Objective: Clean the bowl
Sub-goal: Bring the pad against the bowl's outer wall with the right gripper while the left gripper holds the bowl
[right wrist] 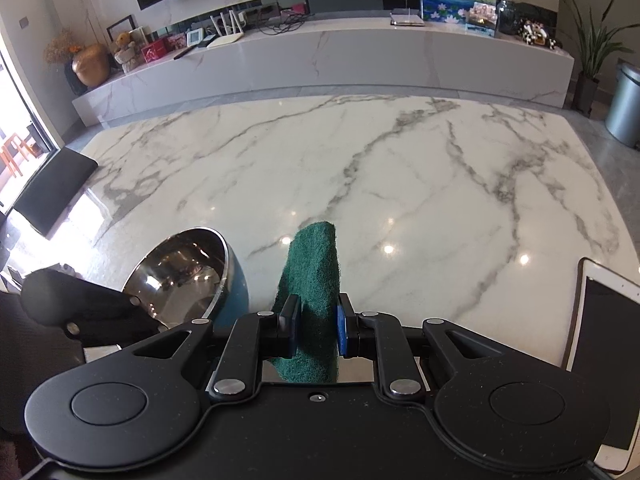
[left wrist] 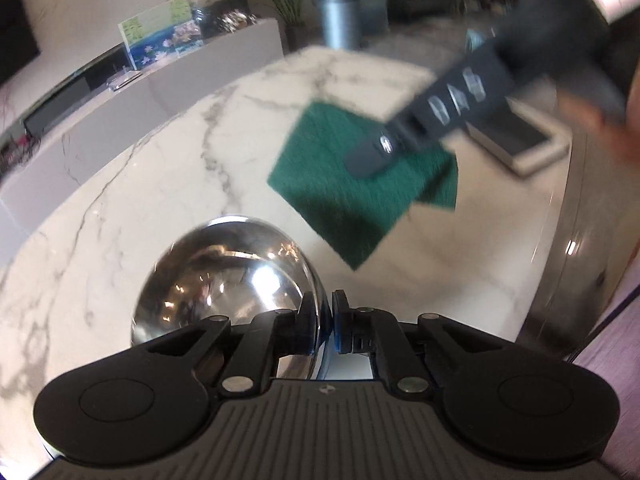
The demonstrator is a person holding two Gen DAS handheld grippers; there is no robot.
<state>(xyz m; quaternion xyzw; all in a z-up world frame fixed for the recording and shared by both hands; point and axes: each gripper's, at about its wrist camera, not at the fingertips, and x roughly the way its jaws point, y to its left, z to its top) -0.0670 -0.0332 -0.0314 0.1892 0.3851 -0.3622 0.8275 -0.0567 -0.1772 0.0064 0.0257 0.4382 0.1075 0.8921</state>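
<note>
The left gripper [left wrist: 326,322] has its fingers clamped on the rim of the steel bowl [left wrist: 224,280], which is tilted with its shiny hollow facing toward the right side, above the marble surface [left wrist: 160,168]. The right gripper [right wrist: 316,320] has its fingers clamped on a green scouring pad [right wrist: 314,264], whose long axis points forward along the fingers. The bowl lies just to the left of the pad, near but apart, so I judge the pad must go leftward into the hollow.
</note>
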